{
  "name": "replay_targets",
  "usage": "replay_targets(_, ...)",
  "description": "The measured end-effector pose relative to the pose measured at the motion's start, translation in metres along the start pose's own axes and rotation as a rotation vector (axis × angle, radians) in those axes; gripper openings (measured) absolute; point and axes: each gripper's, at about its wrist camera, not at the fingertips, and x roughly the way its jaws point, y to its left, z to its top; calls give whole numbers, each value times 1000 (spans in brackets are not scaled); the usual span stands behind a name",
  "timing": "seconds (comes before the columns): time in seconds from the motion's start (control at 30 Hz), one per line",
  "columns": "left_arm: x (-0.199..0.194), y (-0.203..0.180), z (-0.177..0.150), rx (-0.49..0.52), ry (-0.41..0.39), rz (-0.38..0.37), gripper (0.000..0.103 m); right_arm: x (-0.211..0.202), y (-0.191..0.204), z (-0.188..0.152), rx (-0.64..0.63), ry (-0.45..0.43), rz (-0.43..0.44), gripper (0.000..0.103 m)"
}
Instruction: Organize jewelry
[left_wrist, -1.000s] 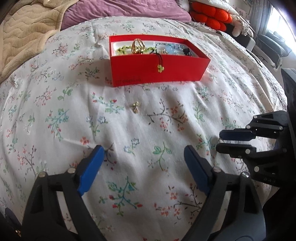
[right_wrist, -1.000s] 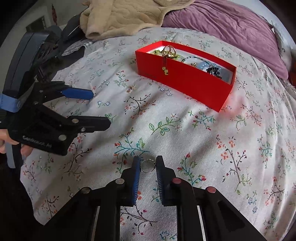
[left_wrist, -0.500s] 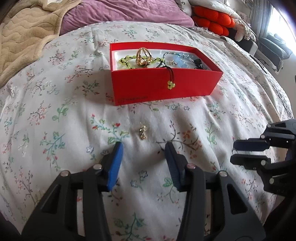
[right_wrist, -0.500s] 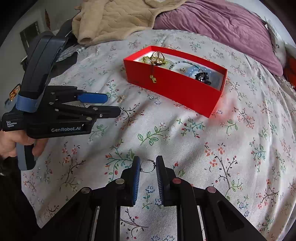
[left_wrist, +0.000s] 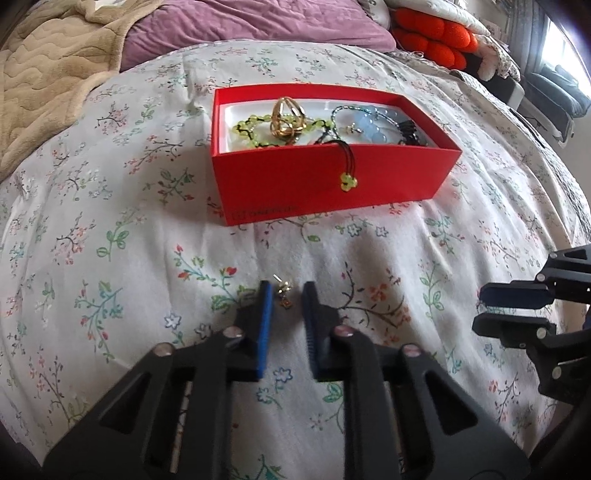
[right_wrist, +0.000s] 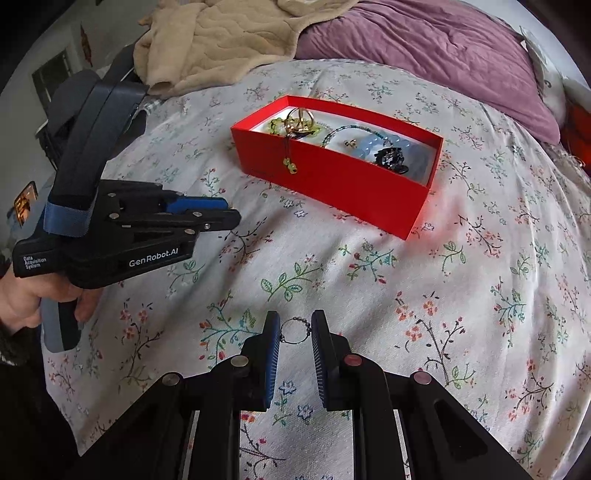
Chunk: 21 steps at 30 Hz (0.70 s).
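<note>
On the floral bed (left_wrist: 110, 258), left gripper (left_wrist: 287, 295) jaws have just been closing around a small earring (left_wrist: 285, 291), not visibly pinching yet; right gripper (right_wrist: 293, 330) grips a beaded ring (right_wrist: 294, 331); next, lift to the red box (left_wrist: 332, 184).

We see a bed (left_wrist: 110, 258) under a floral sheet, with a purple pillow (left_wrist: 240, 33), a beige blanket (left_wrist: 48, 74), orange cushions (left_wrist: 432, 33) and a bright window (left_wrist: 561, 48).

One red box (left_wrist: 332, 184) at 12 o'clock on the bedspread, with roughly five jewelry pieces piled inside. Two loose pieces outside: one small earring (left_wrist: 284, 291) and one beaded ring (right_wrist: 294, 329). Two grippers around.
</note>
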Motion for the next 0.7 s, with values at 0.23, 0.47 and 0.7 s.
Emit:
replay_targets(0.23,-2,0,0,5,4,14,8,-2,-4,3,9,-6,-6,17)
replay_targets(0.47,-6,2,0,-8,15,19,4,-4,-6,5,17,-7,-13,17)
replay_targets(0.7,-14,5,4,-29,15,6,3,-11,-11,16,42,-31,-14,17)
